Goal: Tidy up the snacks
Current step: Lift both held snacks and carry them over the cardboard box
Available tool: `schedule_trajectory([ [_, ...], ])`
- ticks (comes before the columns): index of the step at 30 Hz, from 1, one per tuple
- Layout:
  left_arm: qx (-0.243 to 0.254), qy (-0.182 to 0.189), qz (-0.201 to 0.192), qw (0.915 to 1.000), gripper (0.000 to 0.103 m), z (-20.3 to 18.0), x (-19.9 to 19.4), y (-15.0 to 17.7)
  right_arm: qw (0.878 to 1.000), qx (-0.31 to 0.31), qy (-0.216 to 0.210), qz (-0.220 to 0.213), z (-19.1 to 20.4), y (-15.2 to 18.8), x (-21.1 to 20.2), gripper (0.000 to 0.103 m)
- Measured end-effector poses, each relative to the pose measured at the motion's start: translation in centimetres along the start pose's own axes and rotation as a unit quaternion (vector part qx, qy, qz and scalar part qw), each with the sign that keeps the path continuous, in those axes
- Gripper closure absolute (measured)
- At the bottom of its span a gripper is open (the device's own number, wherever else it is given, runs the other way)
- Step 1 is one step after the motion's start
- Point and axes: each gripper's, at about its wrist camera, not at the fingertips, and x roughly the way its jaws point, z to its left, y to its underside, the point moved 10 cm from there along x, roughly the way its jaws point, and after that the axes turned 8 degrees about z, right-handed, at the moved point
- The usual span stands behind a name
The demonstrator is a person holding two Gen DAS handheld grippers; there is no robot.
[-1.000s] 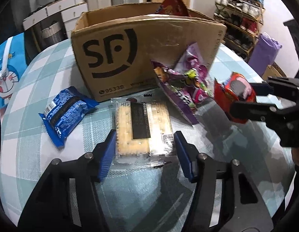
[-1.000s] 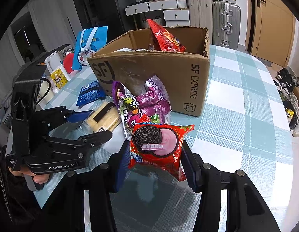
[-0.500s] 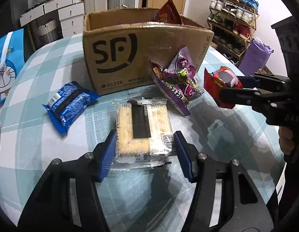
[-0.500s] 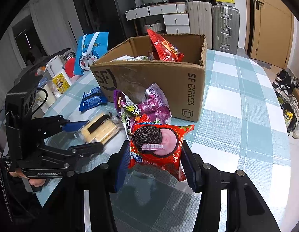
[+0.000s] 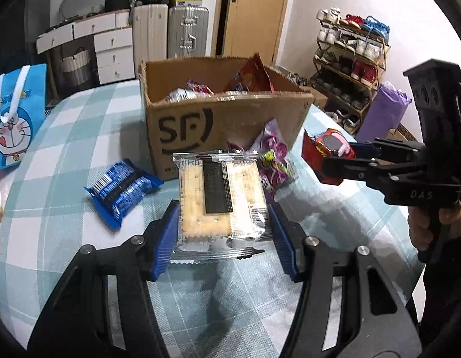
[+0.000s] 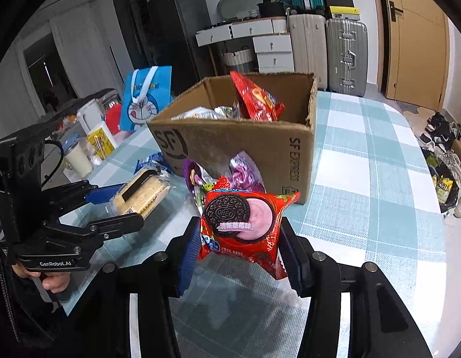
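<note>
My left gripper [image 5: 223, 235] is shut on a clear cracker pack [image 5: 220, 200] and holds it above the table, in front of the open SF cardboard box [image 5: 230, 119]. My right gripper [image 6: 239, 253] is shut on a red Oreo pack [image 6: 242, 223], also lifted, to the right of the left one. The box [image 6: 230, 146] holds several snacks, with a red bag [image 6: 256, 98] standing up in it. A purple candy bag [image 5: 272, 158] leans on the box front. A blue Oreo pack [image 5: 121, 189] lies on the table to the left.
The round table has a teal checked cloth [image 5: 69, 155]. A blue Doraemon bag [image 5: 12, 119] stands at the left edge. Jugs and bottles [image 6: 87, 143] stand at the table's far left. Suitcases, drawers and a shoe rack [image 5: 350, 56] stand beyond.
Both grippers have risen with their packs. The cracker pack has left the table, and the box's inside now shows from above.
</note>
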Motion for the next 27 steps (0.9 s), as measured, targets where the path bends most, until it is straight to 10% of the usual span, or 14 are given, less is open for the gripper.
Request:
schedule_trajectory([
  [27,-0.034,-0.022,-0.094,0.9948,0.047,2.5,-5.1,-9.3,0.992,0.033,0.01,-0.123,-0.9,-7.3,-6.2,0.052],
])
